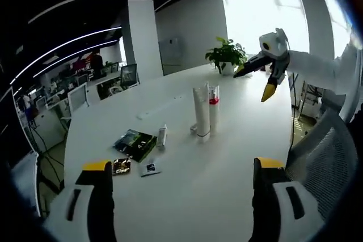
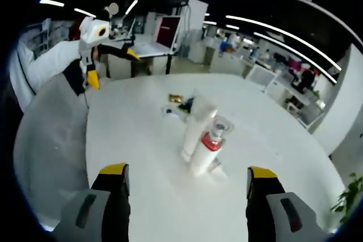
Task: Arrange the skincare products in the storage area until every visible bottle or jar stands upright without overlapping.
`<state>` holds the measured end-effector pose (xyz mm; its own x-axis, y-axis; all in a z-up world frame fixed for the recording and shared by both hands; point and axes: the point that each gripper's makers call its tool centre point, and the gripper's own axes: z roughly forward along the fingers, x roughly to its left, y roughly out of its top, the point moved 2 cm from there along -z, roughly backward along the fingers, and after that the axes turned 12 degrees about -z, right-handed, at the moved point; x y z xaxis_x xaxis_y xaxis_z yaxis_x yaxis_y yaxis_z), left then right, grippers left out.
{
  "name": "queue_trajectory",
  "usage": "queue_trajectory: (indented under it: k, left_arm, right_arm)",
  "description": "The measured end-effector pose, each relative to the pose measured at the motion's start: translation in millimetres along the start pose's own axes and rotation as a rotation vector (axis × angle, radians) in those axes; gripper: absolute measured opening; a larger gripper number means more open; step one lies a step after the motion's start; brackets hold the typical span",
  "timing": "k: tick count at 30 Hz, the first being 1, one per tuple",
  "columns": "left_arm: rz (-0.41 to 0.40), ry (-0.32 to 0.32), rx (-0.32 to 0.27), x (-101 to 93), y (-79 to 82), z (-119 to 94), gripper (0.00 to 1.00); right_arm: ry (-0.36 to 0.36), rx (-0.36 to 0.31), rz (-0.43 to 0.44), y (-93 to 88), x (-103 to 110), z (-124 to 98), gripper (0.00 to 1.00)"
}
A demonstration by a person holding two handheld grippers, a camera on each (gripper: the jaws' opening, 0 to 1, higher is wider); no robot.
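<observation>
Two tall white tubes stand upright side by side mid-table: a plain one [image 1: 201,111] [image 2: 198,124] and one with a red band [image 1: 214,107] [image 2: 207,147]. A small white bottle [image 1: 163,136] stands left of them. A small clear item [image 2: 219,169] lies at the tubes' foot. My left gripper [image 1: 182,164] [image 2: 112,66] is open and empty above the near table edge. Across the table my right gripper [image 2: 187,171] [image 1: 255,82] hangs in the air, open and empty, well short of the tubes.
A dark green packet [image 1: 135,143] [image 2: 186,105], a gold-and-black sachet [image 1: 121,166] [image 2: 174,98] and a white sachet [image 1: 150,168] lie flat on the white table [image 1: 187,196]. A potted plant [image 1: 227,56] stands at the far end. A mesh chair [image 1: 323,151] sits by the edge.
</observation>
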<state>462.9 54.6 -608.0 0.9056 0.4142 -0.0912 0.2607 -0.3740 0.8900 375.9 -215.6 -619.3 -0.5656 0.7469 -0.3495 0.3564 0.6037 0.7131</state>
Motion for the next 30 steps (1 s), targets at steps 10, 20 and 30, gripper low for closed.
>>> queue_trajectory:
  k: [10,20,30]
  left_arm:
    - [-0.021,0.031,0.008,3.5,4.9,7.1,0.98]
    - [-0.036,0.023,0.032,9.5,-3.0,16.5,0.98]
    - [-0.058,0.025,0.046,18.8,-10.3,19.8,0.97]
  right_arm:
    - [0.039,0.0,0.017,-19.3,-23.2,22.7,0.41]
    - [0.106,0.08,-0.053,-50.5,-38.8,52.6,0.43]
    - [0.21,0.114,-0.109,-67.7,-43.5,87.0,0.45]
